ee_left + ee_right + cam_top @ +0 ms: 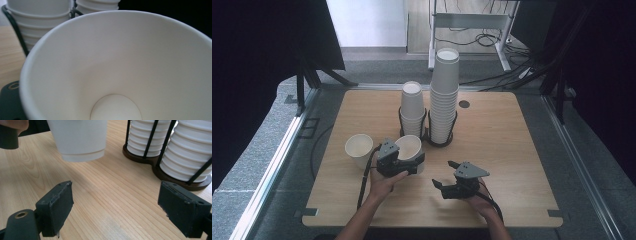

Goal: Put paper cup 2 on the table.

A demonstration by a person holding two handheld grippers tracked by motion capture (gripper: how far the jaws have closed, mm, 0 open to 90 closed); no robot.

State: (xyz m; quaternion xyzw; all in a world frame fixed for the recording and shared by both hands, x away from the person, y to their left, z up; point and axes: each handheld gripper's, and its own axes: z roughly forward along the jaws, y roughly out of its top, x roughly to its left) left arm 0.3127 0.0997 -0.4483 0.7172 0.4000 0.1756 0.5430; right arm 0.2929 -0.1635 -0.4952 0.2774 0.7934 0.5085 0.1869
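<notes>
Your left claw is clamped on the wall of one white paper cup, mouth tilted toward you. It holds the cup just in front of the black wire cup rack, toward the middle of the counter. Your right claw is released, jaws wide with nothing between them, low over the counter near its front edge, right of the held cup.

Progress, judged from the layout: one cup already stands upright on the counter toward its left edge, apart from the rack. The second cup is out of the rack but not yet set down. The short stack and the tall stack remain in the rack, so further cups may be left to draw.

View differences: the right gripper view shows the held cup's base clear of the wood, which the high view cannot settle. The left gripper view looks into the cup's empty interior.
</notes>
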